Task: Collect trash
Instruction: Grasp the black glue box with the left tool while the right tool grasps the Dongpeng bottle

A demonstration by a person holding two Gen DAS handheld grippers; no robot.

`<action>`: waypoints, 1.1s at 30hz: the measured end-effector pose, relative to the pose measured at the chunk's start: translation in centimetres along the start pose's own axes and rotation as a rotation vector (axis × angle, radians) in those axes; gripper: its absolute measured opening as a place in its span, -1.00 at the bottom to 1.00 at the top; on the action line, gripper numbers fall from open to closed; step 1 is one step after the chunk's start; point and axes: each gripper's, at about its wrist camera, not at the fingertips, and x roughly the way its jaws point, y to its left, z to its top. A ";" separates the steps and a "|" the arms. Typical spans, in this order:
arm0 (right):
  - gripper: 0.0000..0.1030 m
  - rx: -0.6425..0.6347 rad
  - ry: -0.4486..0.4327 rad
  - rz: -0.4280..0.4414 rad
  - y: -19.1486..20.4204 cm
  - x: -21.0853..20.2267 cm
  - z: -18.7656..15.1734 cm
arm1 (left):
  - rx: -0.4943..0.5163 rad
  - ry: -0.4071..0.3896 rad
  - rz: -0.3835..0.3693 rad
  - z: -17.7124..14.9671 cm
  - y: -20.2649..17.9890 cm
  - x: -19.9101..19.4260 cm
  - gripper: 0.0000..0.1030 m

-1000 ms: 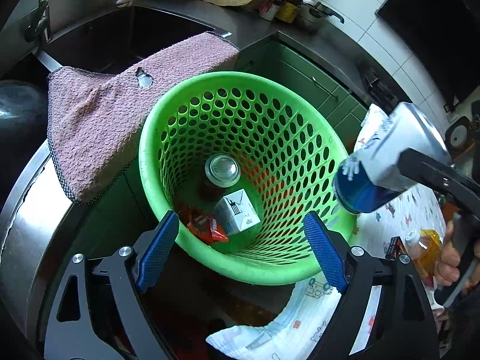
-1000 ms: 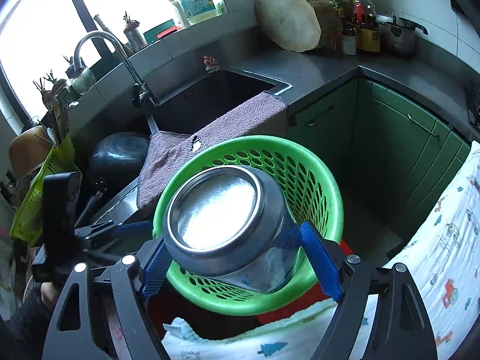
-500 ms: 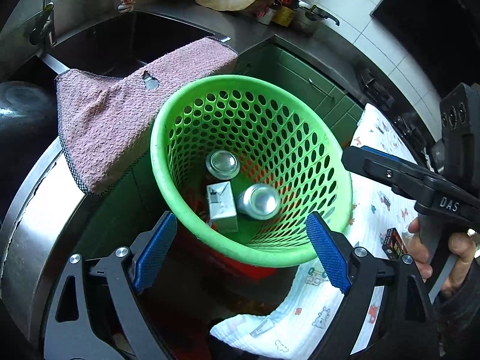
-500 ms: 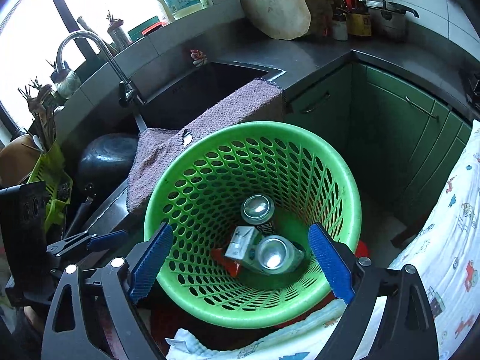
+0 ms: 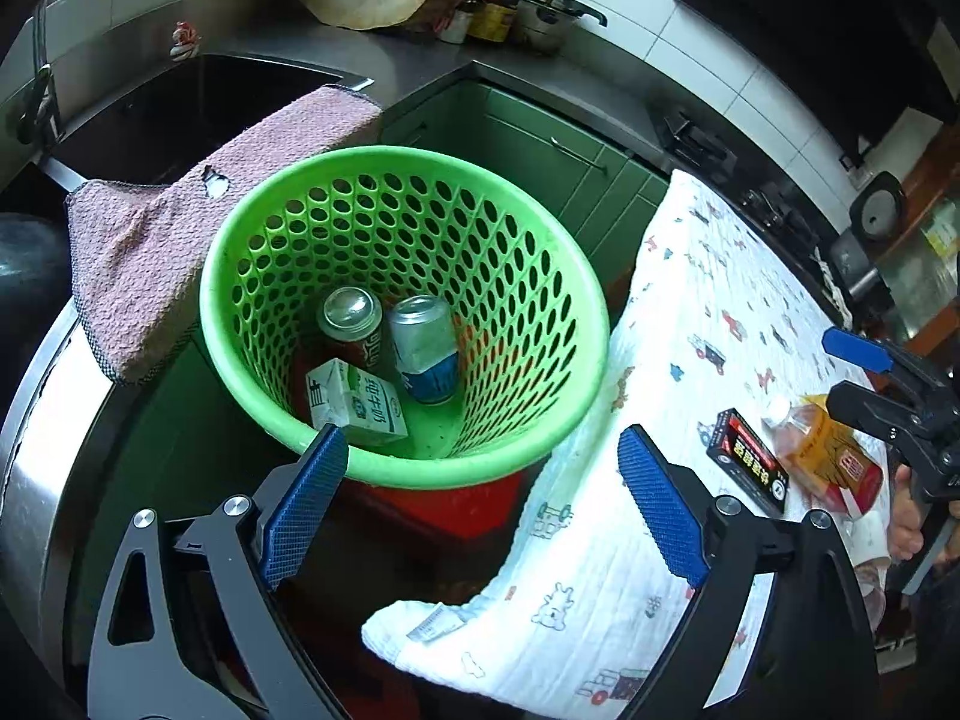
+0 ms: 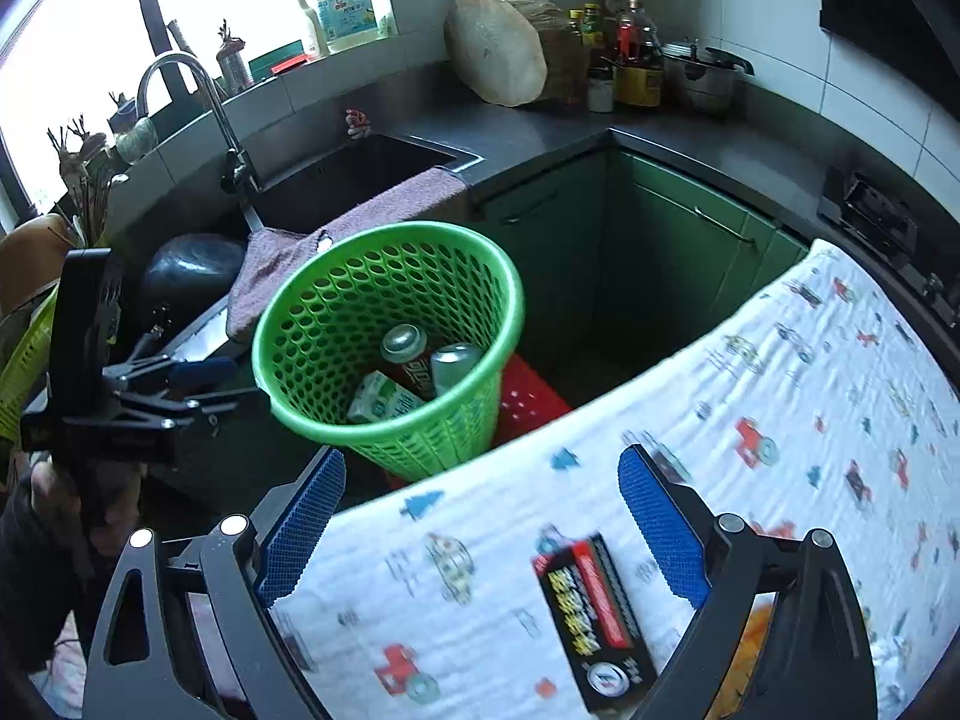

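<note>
The green basket [image 5: 540, 276] looked like smooth, shiny plastic full of round holes, and the two cans [image 5: 423, 348] inside it had bright, shiny metal tops beside a smooth paper milk carton [image 5: 354, 405]. The pink towel [image 5: 144, 252] was rough, fuzzy cloth, and the white table cloth [image 6: 780, 396] with little pictures was soft and matt. The gripper pads [image 5: 303, 504] were blue and bumpy on matt black arms, the black box [image 6: 594, 618] looked glossy, and the counter [image 6: 540, 138] was dark and smooth.
</note>
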 end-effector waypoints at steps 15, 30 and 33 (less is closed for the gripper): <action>0.73 -0.053 0.177 -0.130 -8.8 -3.6 -9.9 | 0.062 0.002 -0.027 -3.0 -6.9 -1.6 0.80; 0.57 -0.124 0.286 -0.148 -10.6 0.6 -10.4 | 0.099 0.080 -0.039 -4.6 -11.3 0.5 0.80; 0.26 -0.090 0.292 -0.153 -11.2 0.6 -10.5 | 0.096 0.102 -0.046 -4.7 -12.4 1.1 0.80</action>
